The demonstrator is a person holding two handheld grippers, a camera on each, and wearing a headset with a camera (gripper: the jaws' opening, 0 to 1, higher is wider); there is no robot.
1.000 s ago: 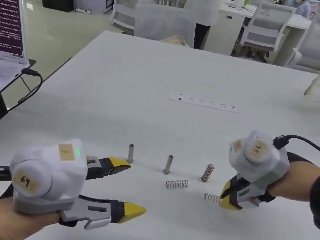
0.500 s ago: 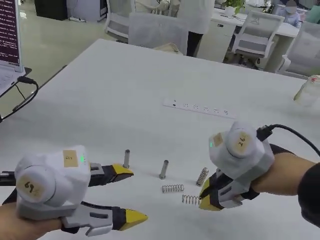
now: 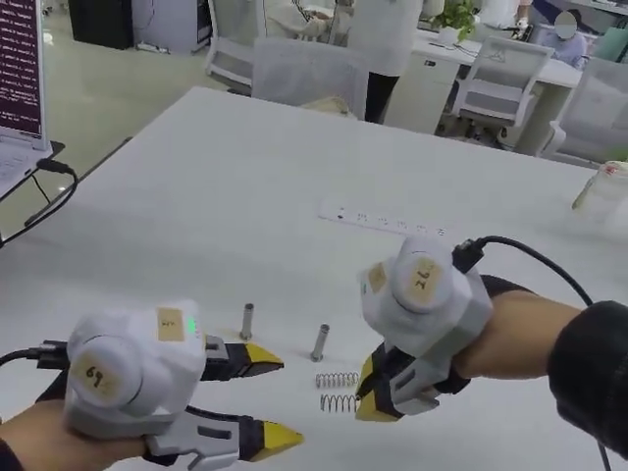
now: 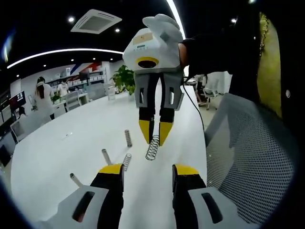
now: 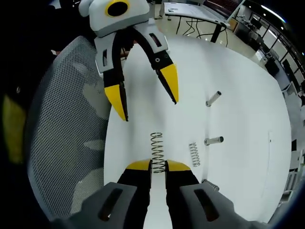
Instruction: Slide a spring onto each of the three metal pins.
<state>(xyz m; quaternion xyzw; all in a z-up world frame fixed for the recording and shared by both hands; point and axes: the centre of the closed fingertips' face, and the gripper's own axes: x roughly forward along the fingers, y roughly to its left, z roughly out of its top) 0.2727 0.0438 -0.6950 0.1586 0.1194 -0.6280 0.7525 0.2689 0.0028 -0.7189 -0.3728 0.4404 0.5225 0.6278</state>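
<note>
Spring (image 3: 339, 402) clamped by one end in my right gripper (image 3: 369, 394), jaws narrow, near middle pin (image 3: 320, 343); left gripper (image 3: 286, 400) jaws wide, near that pin.

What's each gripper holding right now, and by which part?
Right gripper is shut on a spring, pinched at one end, the rest sticking out. Left gripper is open, holding nothing.

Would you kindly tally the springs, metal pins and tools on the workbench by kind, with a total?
Springs: 3, one held by the right tool, one loose, one over a pin.
Metal pins: 3, two bare, one sleeved.
Tools: 2, left tool open.
Total: 8.
</note>
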